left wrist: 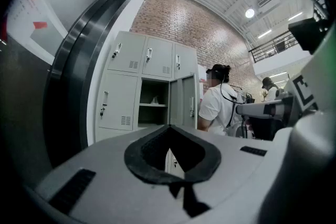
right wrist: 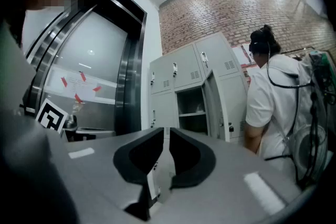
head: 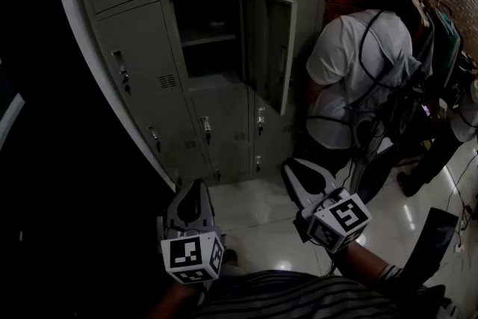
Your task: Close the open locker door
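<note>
A bank of grey lockers (head: 142, 48) stands ahead of me. One middle-row door (head: 267, 48) hangs open, swung out to the right, and its compartment (head: 208, 33) shows a shelf inside. Both grippers hang low over the floor, well short of the lockers. My left gripper (head: 196, 184) is shut with nothing in it, and my right gripper (head: 293, 165) is shut and empty too. The open door also shows beyond the jaws in the left gripper view (left wrist: 184, 102) and in the right gripper view (right wrist: 212, 105).
A person in a white shirt (head: 357, 63) stands just right of the open door, close to its edge. Another person (head: 455, 123) and a black case (head: 433, 239) are at the far right. A dark curved wall (head: 67, 123) borders the lockers on the left. The floor (head: 254, 209) is glossy white.
</note>
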The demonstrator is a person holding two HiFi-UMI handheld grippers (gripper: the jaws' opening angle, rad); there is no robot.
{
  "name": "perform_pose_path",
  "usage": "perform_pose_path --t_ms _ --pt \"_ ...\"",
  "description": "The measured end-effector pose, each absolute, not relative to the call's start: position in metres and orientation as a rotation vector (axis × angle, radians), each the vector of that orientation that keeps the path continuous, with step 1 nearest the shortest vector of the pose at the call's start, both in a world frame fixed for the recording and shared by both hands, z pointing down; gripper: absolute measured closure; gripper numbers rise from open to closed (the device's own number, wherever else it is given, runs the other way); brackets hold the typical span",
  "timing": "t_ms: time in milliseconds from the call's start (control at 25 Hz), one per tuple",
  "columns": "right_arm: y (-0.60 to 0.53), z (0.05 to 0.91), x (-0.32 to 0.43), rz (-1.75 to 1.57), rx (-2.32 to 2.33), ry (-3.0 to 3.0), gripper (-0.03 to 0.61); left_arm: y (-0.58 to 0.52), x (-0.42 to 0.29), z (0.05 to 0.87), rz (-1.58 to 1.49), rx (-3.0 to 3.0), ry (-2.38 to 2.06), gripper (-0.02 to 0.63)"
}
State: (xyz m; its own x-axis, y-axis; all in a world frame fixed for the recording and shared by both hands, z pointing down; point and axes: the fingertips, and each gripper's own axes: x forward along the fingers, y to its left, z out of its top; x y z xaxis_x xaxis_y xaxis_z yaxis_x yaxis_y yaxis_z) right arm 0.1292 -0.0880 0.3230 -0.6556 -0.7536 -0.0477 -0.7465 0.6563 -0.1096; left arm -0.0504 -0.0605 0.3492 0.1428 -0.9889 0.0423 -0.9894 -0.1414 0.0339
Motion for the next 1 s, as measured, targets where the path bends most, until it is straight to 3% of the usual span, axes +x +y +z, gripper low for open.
perform_pose_path --t_ms 200,600,840,1000 --pt "-0.171 0.321 0.141 -0.016 -1.382 2.71 0.503 -0.116 -0.058 0.362 0.026 2.364 -2.0 0.611" --pt "-0.371 0.321 0.162 0.063 -1.746 2.542 0.316 -0.273 -0.087 0.342 0.042 2.504 -1.888 0.611" --pt "-0.43 0.319 0.154 0.048 -1.745 2.524 0.304 -0.341 -0.1 0.346 0.082 2.524 -1.826 0.611" --pt "-0.433 0.314 0.141 0.07 -1.711 2.531 0.334 -0.364 -0.102 0.353 0.095 2.524 -1.792 0.611"
